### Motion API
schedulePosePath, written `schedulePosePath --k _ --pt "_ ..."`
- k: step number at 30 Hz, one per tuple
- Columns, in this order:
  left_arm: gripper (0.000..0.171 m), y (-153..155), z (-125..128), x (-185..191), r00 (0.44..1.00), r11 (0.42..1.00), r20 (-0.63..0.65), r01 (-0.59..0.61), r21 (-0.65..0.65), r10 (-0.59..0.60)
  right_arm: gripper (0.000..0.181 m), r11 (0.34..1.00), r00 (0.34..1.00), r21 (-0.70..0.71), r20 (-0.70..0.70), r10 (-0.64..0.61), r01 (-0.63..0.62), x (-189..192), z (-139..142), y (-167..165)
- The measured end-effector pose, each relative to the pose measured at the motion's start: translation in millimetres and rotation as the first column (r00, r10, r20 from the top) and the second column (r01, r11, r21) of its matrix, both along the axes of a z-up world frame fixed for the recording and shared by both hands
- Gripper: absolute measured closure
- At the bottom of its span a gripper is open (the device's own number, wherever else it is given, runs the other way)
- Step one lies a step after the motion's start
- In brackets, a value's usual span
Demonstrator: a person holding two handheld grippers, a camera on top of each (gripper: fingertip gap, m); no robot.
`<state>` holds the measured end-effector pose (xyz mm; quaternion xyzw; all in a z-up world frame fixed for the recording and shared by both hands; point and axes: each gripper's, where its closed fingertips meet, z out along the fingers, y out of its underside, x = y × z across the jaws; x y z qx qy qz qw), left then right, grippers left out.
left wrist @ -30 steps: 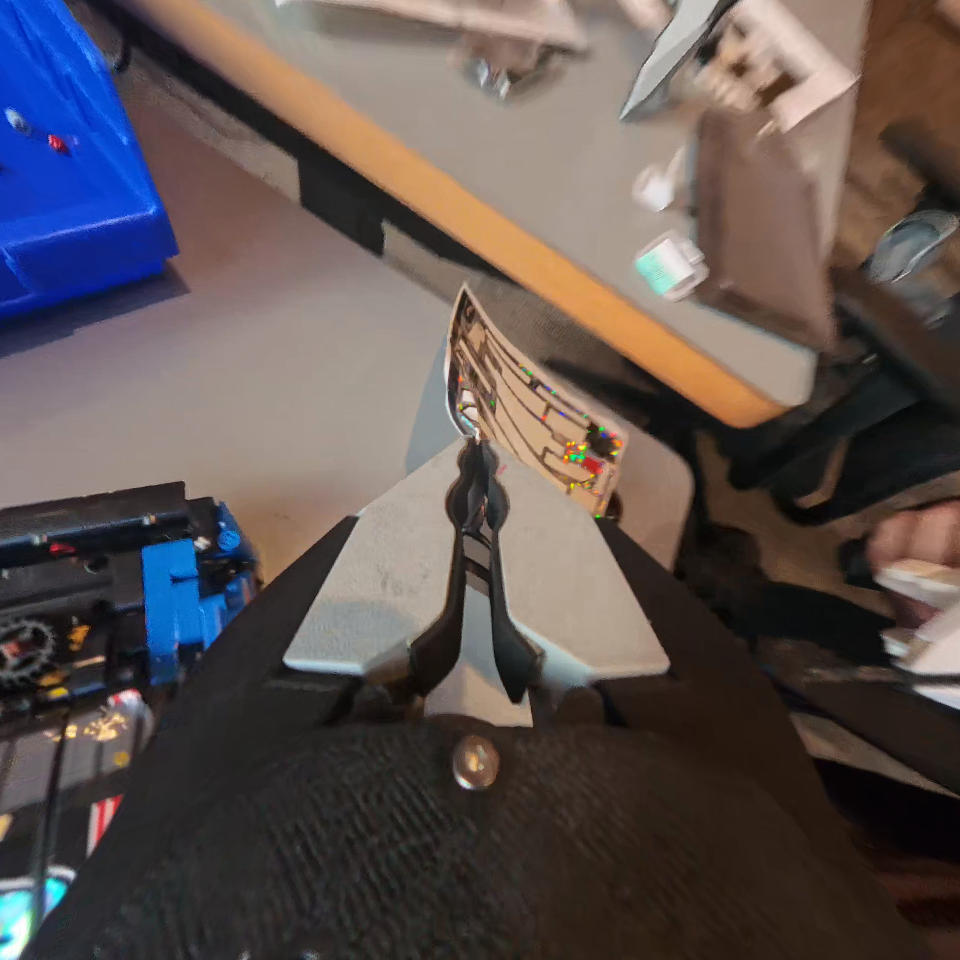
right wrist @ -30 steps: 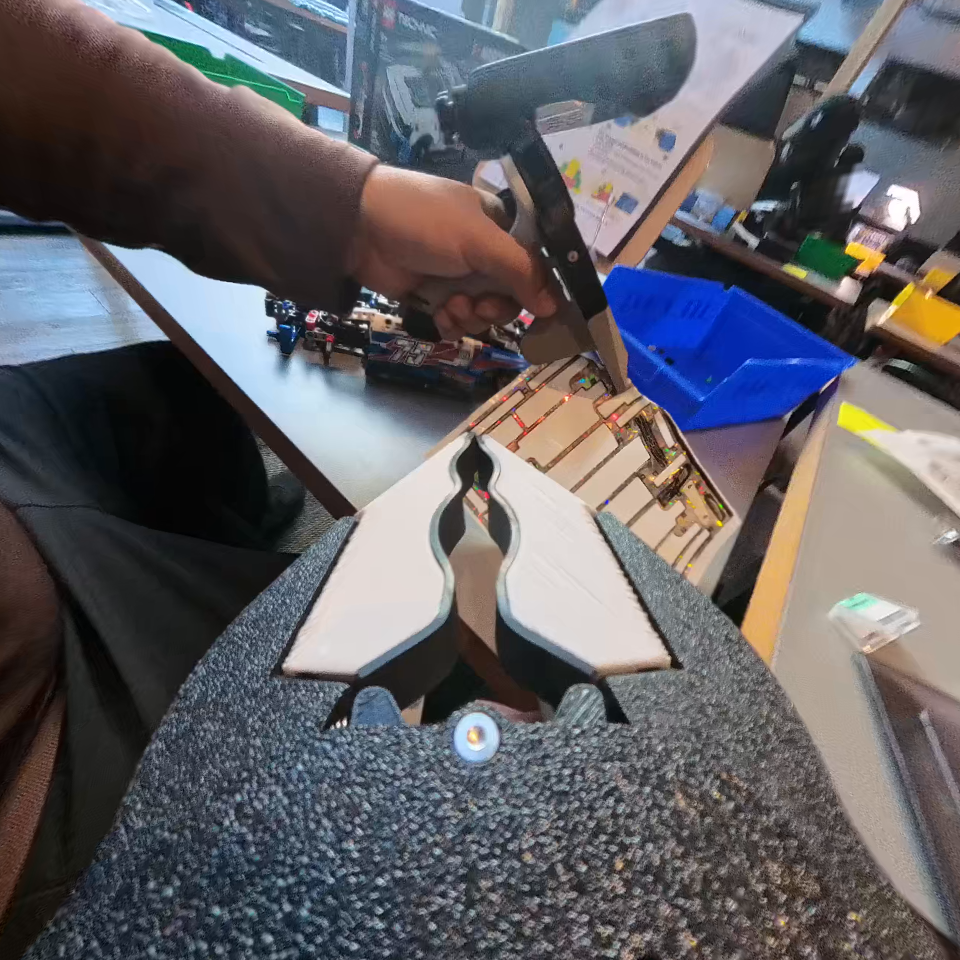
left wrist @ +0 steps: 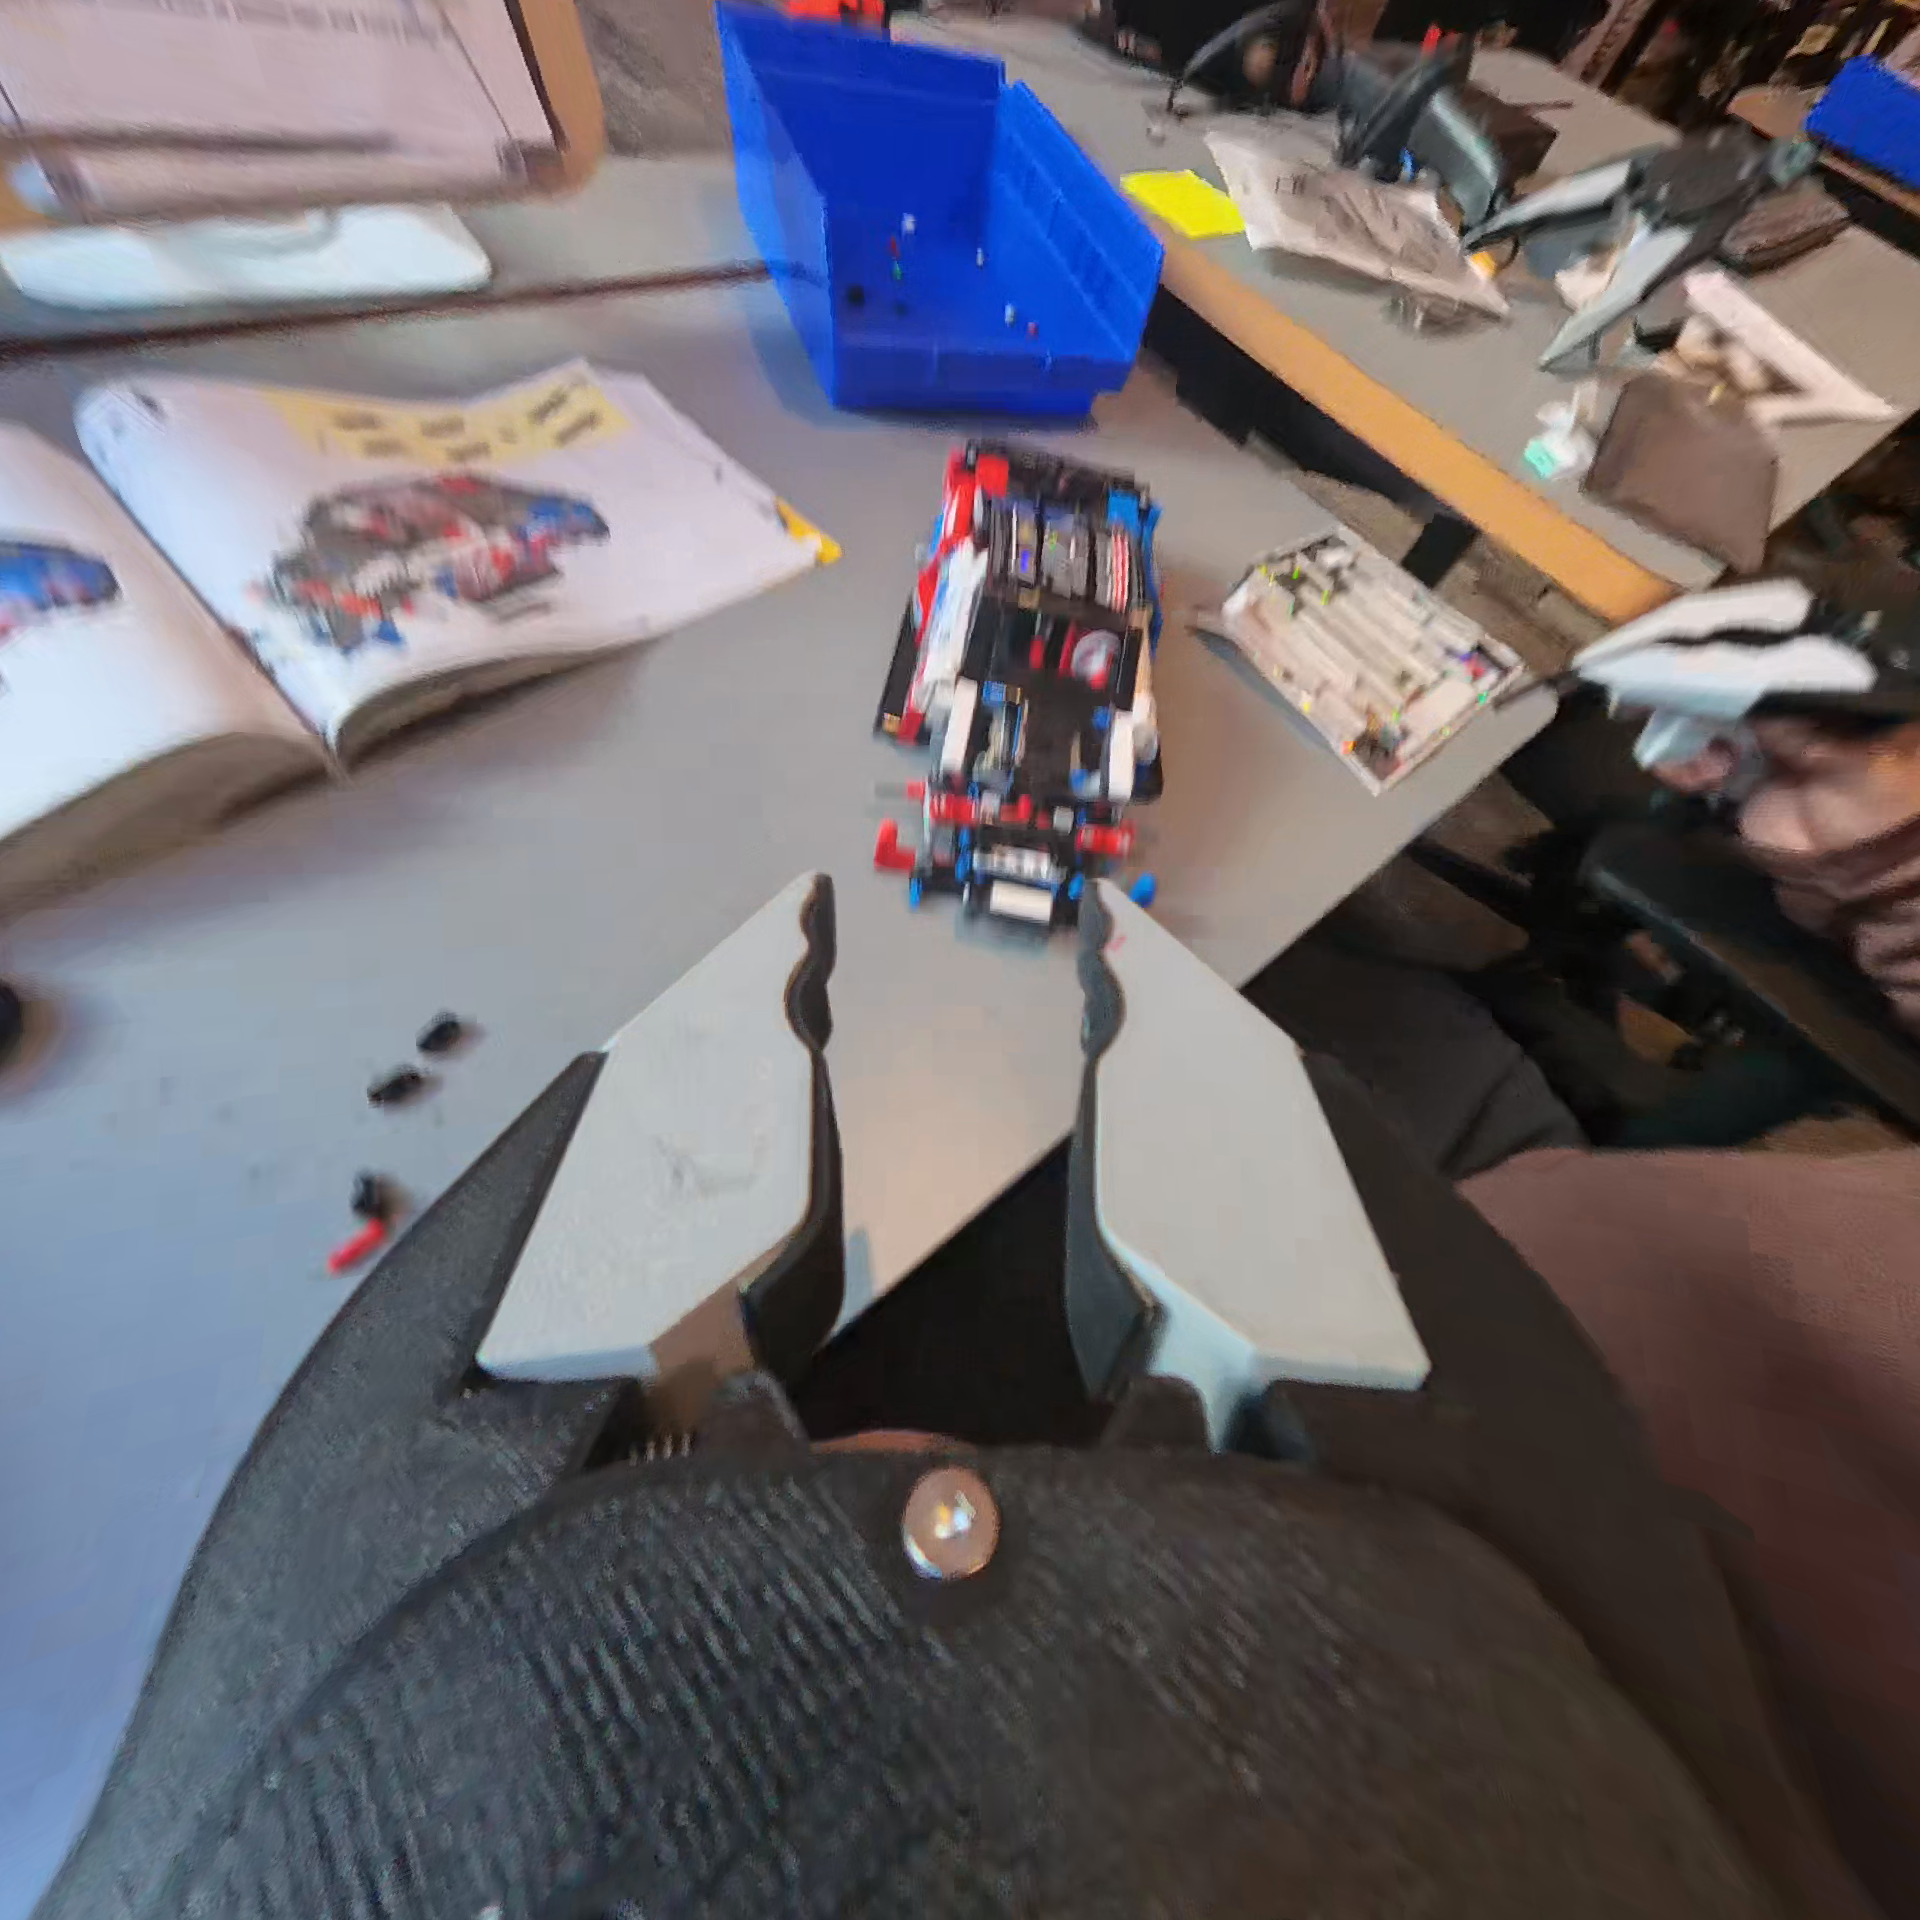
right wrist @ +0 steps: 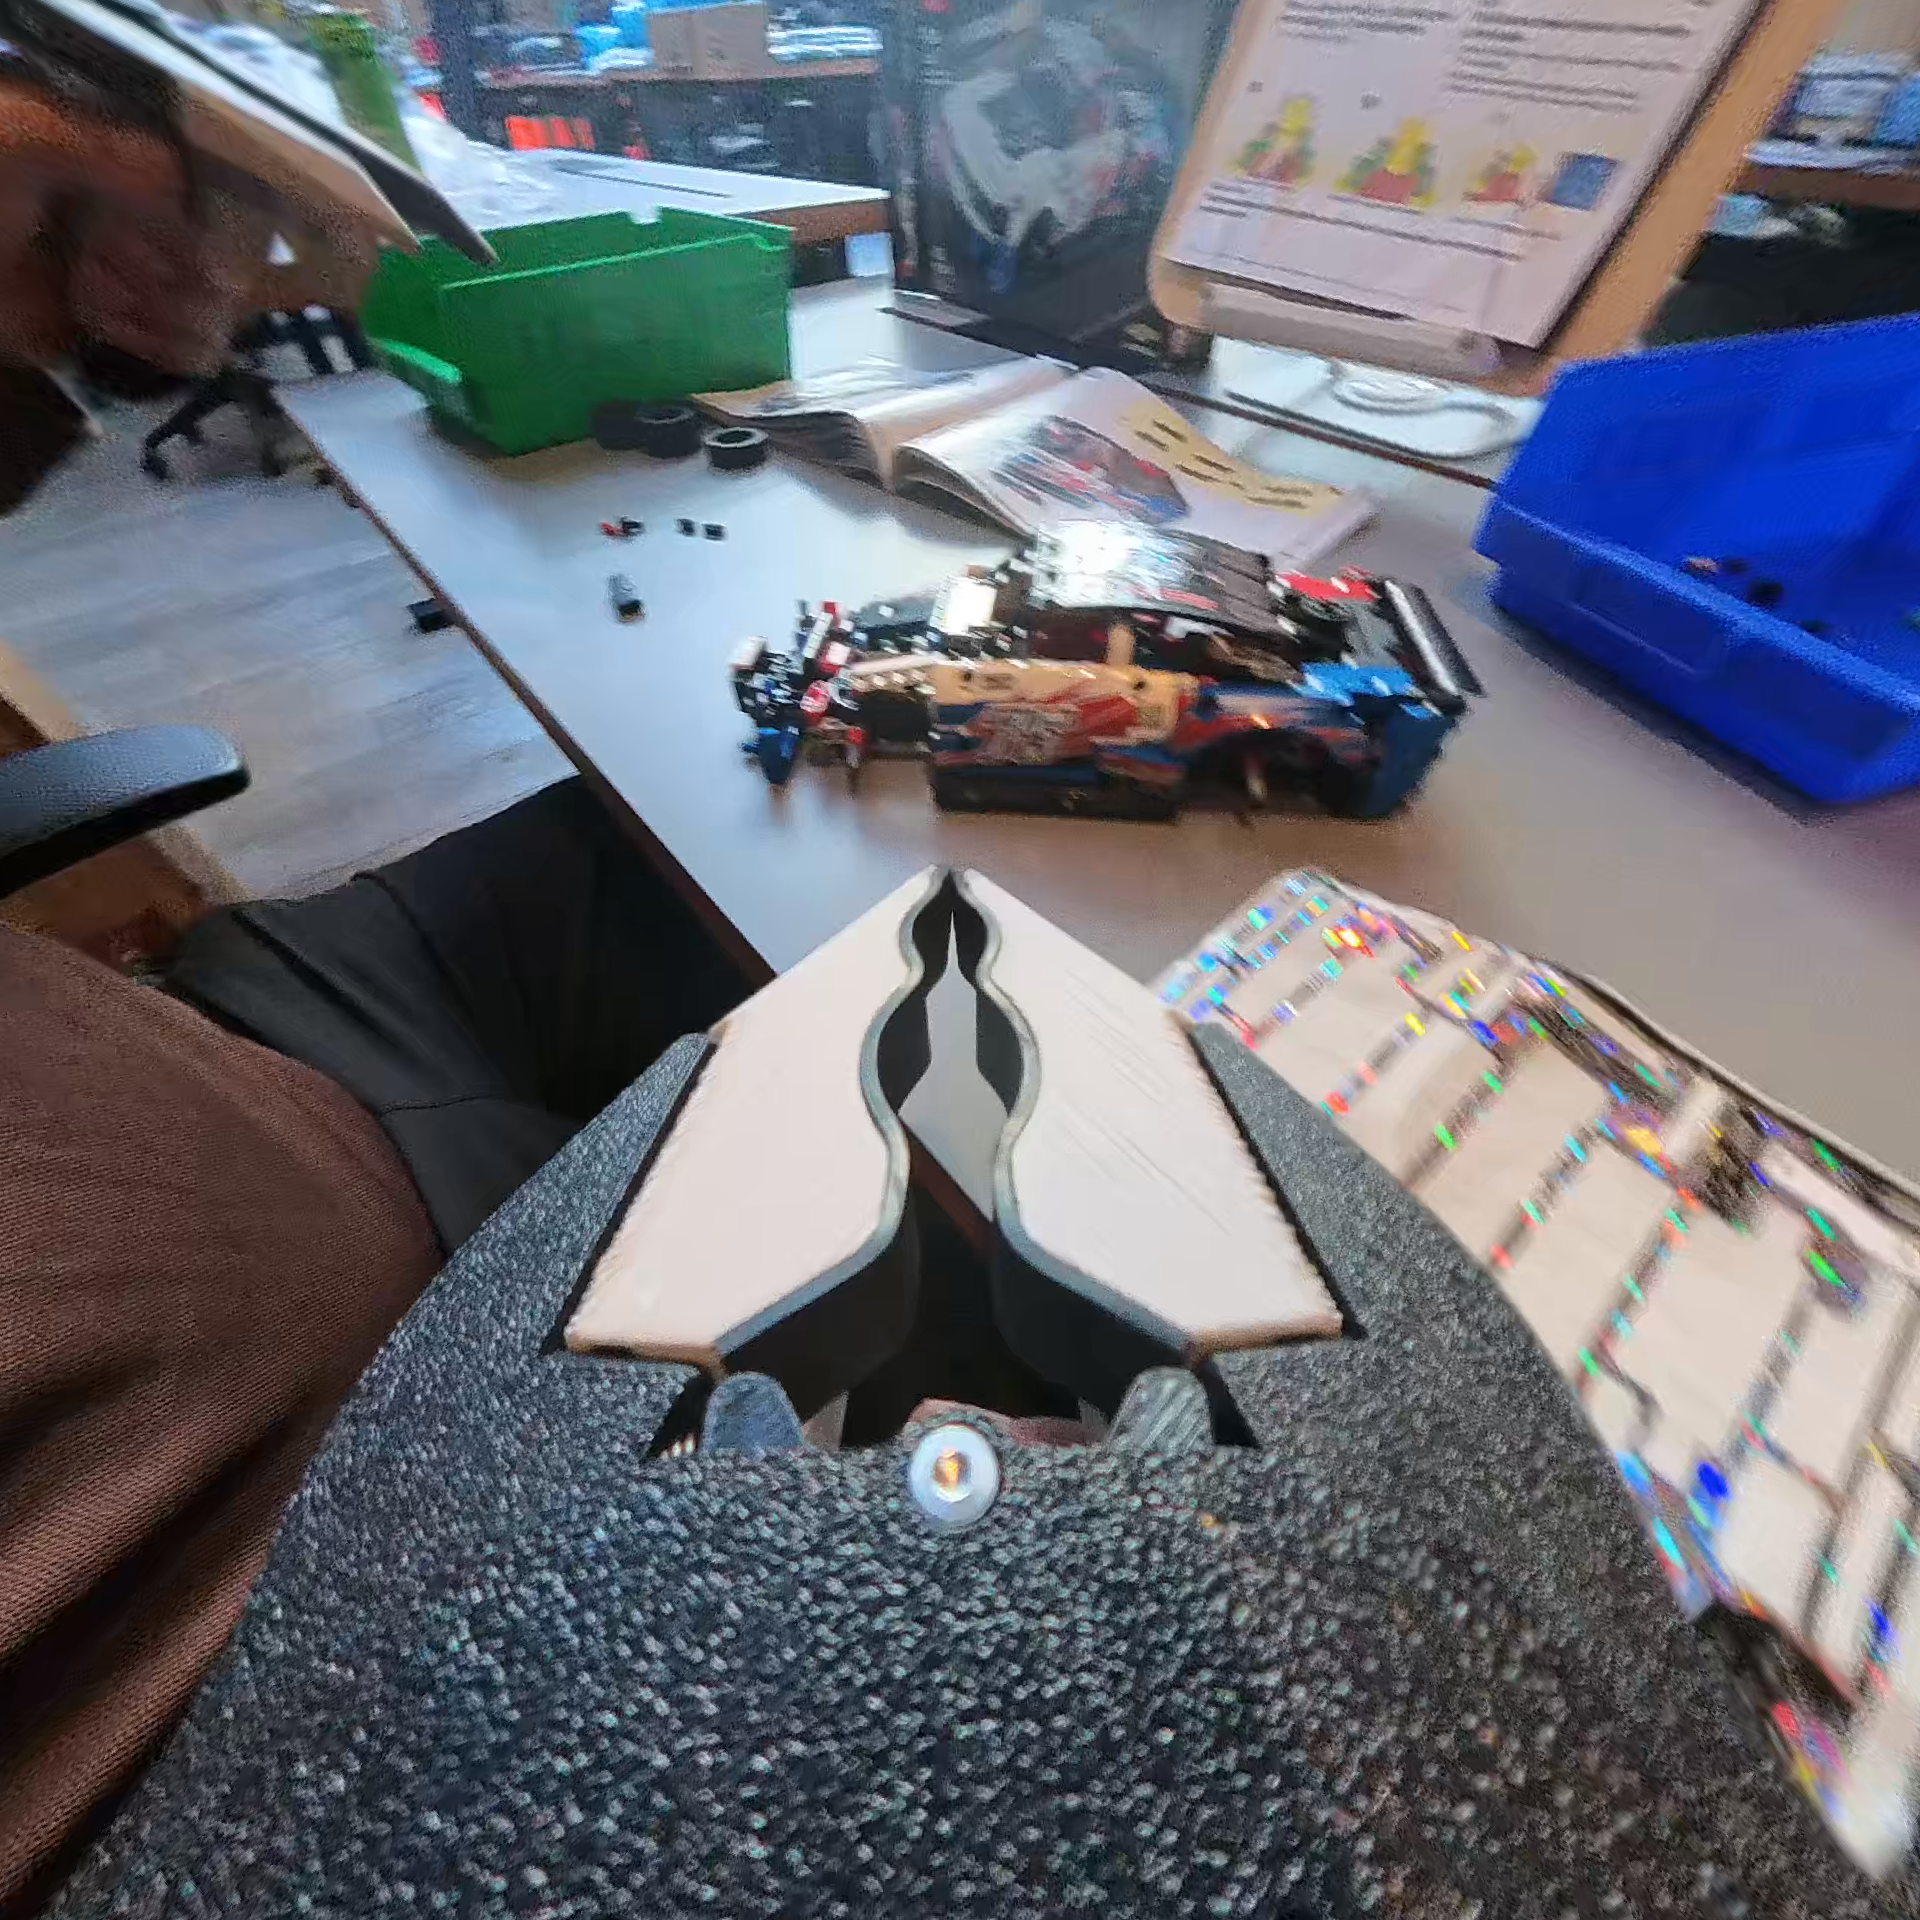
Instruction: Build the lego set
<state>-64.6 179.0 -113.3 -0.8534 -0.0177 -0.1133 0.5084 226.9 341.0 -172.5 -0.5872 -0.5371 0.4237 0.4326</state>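
Car model [left wrist: 1029,686] mid-desk [left wrist: 540,894], ahead of left gripper [left wrist: 954,914], jaws released, empty | right gripper [right wrist: 952,883] clenched, empty | sticker sheet [left wrist: 1356,655] overhanging desk corner; risk: nudged off.

The toy car [left wrist: 1029,675] is black, red, white and blue. The far bin [left wrist: 935,218] is blue. The right-hand sticker sheet [right wrist: 1558,1195] glitters rainbow.

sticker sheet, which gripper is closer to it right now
Right. The right gripper sits shut right beside the sticker sheet, at the table edge. The left gripper is open farther away, in front of the lego car.
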Motion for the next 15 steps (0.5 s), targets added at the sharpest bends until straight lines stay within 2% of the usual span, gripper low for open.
schedulePosePath --k 3,5,7,10,13,15 --pt "0.128 -21.7 -59.2 -1.3 1.000 0.996 -0.022 -0.010 -0.092 0.008 0.181 0.994 0.995 0.050 -0.007 0.099 -0.099 -36.4 4.8 -24.5" --pt "0.127 -27.7 -84.7 -0.8 1.000 0.991 -0.016 -0.027 -0.129 0.025 0.181 0.985 0.986 0.052 -0.006 0.164 -0.164 -65.7 5.8 -38.4" --pt "0.127 -30.1 -95.9 -0.3 0.999 0.992 -0.011 -0.034 -0.122 0.033 0.181 0.971 0.971 0.021 -0.006 0.239 -0.239 -96.3 6.0 -52.0" --pt "0.128 -35.0 -111.6 -19.1 0.994 0.984 -0.075 -0.095 -0.151 0.085 0.181 0.948 0.949 0.026 -0.014 0.316 -0.316 -136.8 6.1 -63.2" --pt "0.128 -36.1 -123.7 -44.2 0.984 0.978 -0.130 -0.141 -0.155 0.122 0.181 0.918 0.917 0.039 -0.046 0.397 -0.395 -166.1 8.4 -69.7" --pt "0.128 -32.0 -128.8 -58.9 0.985 0.981 -0.123 -0.134 -0.137 0.118 0.181 0.889 0.886 0.018 -0.070 0.458 -0.458 -179.4 11.0 -73.6"
